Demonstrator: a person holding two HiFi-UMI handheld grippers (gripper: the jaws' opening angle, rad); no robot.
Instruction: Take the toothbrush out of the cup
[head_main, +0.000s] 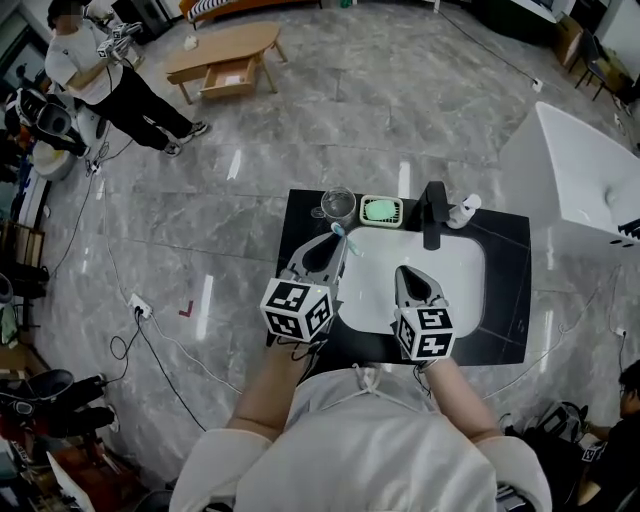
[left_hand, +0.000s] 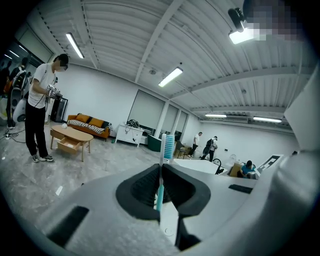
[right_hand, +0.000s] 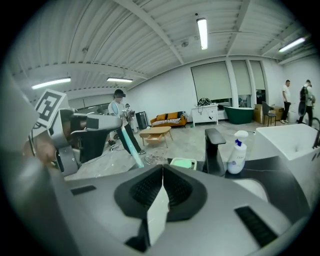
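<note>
My left gripper is shut on a toothbrush with a teal handle and blue-white bristles, held just in front of the clear glass cup. The brush is outside the cup, above the counter's back left. In the left gripper view the toothbrush stands upright, pinched between the jaws. My right gripper hovers over the white sink basin, shut with nothing in it. From the right gripper view the toothbrush slants in the left gripper, with the cup below it.
A green soap dish, a black faucet and a white spray bottle line the back of the black counter. A white bathtub stands to the right. A person and a wooden table are far off.
</note>
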